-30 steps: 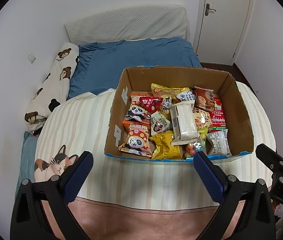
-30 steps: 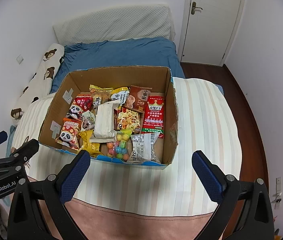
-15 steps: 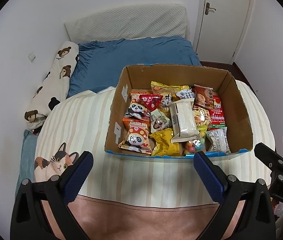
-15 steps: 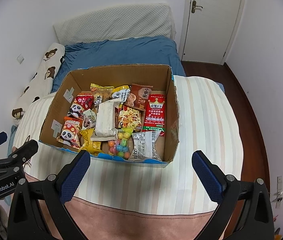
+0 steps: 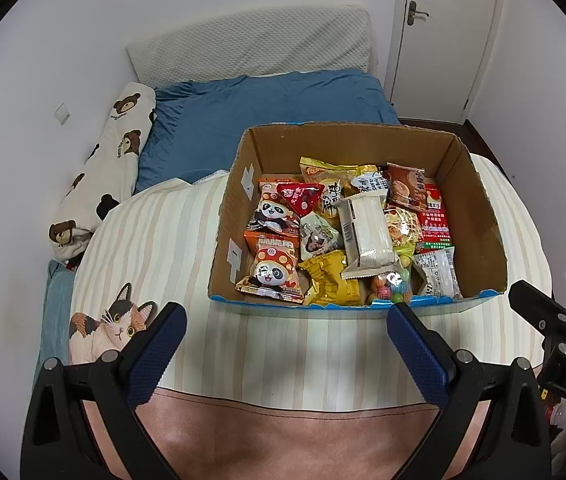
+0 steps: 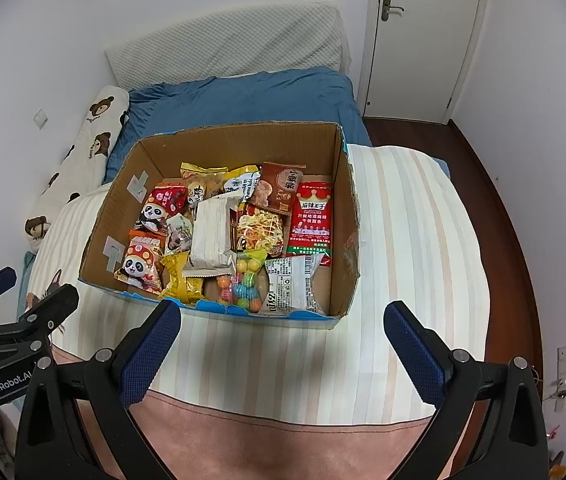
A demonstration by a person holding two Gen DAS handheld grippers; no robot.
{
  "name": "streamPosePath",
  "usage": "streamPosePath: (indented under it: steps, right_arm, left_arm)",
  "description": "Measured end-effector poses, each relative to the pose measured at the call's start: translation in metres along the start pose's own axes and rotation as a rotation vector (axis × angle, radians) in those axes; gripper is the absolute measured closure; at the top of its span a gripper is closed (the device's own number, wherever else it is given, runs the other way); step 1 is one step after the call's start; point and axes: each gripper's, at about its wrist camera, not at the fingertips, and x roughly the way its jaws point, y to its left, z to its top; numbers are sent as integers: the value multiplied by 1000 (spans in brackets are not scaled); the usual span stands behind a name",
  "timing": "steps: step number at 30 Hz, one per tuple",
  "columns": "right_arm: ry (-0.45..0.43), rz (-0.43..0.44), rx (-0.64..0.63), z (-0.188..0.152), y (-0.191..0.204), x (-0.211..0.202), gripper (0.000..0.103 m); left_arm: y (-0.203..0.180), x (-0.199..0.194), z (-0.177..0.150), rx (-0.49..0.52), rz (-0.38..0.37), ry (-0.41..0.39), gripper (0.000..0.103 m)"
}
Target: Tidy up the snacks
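Observation:
An open cardboard box (image 5: 479,216) (image 6: 347,216) stands on a striped blanket and holds several snack packets. Among them are panda packets (image 5: 273,270) (image 6: 141,264), a white wrapped pack (image 5: 367,228) (image 6: 213,234), a long red packet (image 6: 311,220), a yellow packet (image 5: 329,280) and a bag of coloured candy balls (image 6: 243,284). My left gripper (image 5: 285,322) hovers open just before the box's near wall, nothing between its fingers. My right gripper (image 6: 281,320) is open too, at the box's near right corner, empty.
The striped blanket (image 5: 155,248) (image 6: 415,240) has a cat print (image 5: 107,326) at its left end. Behind it lies a blue bed (image 5: 267,112), a bear-print pillow (image 5: 103,172) by the left wall and a white door (image 6: 423,32). Wooden floor (image 6: 499,208) runs along the right.
Both grippers have crept slightly toward the box, which sits a little higher and closer in both views. Both stay open and empty; the snacks have not moved.

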Motion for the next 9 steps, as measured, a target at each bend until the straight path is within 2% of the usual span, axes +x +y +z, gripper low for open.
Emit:
streamPosePath:
  steps: [9]
  right_arm:
    - [0, -3, -1, -1, 0, 1, 0]
  left_arm:
    - [-2, -1, -2, 1, -9, -4, 0]
